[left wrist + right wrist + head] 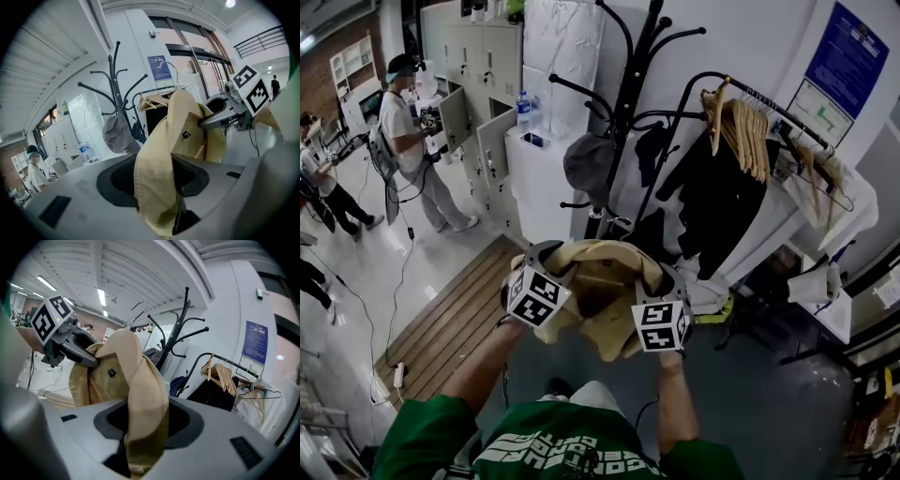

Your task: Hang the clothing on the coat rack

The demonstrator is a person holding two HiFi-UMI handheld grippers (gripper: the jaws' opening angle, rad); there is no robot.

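The black coat rack is standing just beyond both grippers, and a clothes rail carrying wooden hangers is standing ahead of the right one. The beige garment is hanging stretched between the two grippers, apart from the rack. A grey cap is hanging on the rack, ahead of the left gripper. The left gripper is clamping one fold of the garment's upper edge, and the right gripper is clamping another.
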